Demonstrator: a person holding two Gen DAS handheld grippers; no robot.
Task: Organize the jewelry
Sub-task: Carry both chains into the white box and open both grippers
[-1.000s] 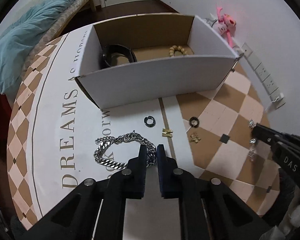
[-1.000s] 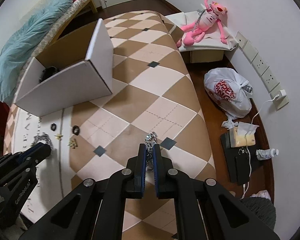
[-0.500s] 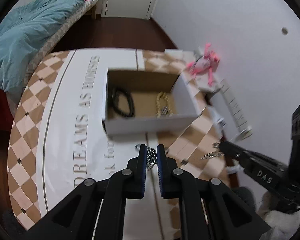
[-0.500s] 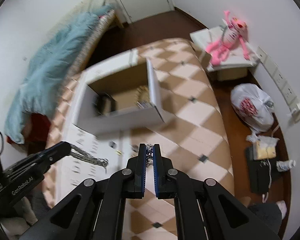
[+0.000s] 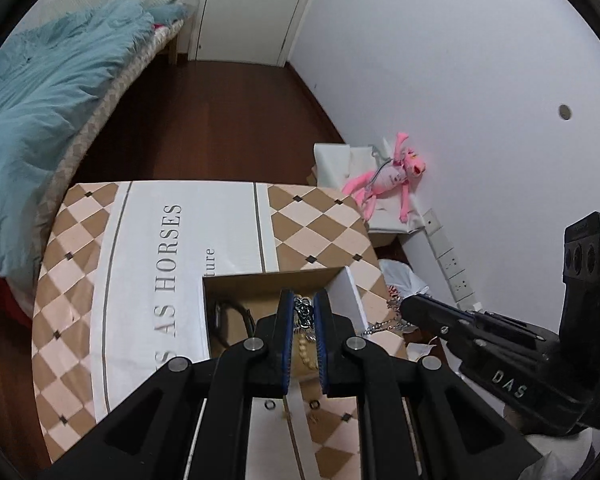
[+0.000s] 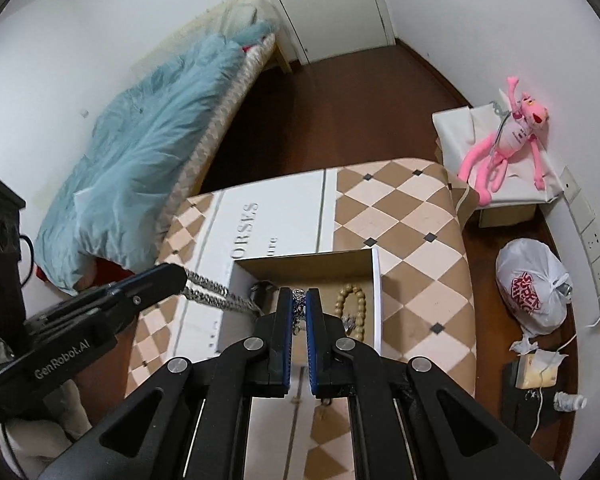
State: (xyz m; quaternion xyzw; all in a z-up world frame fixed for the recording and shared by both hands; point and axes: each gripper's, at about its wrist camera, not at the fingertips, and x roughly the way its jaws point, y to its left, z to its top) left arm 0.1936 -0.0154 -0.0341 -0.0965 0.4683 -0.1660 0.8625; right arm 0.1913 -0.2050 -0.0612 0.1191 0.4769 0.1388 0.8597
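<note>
My left gripper (image 5: 303, 312) is shut on a thick silver curb chain (image 6: 212, 292), which hangs from its tip in the right wrist view. A thinner silver chain (image 5: 384, 322) is pinched in my shut right gripper (image 6: 299, 304) and dangles beside it. Both grippers hover over the open white cardboard box (image 6: 304, 264) on the checkered table. Inside the box lie a black band (image 5: 228, 316) and a beige bead bracelet (image 6: 350, 300). Two small dark rings (image 5: 269, 404) rest on the cloth in front of the box.
A bed with a teal blanket (image 6: 140, 160) runs along the left wall. A pink plush toy (image 6: 508, 136) sits on a white box at the right. A white plastic bag (image 6: 532, 292) and clutter lie on the dark floor beside the table.
Both grippers lifted off the table, each carrying its chain, and moved forward over the box. The thick chain left the cloth, and the view now takes in the whole room.
</note>
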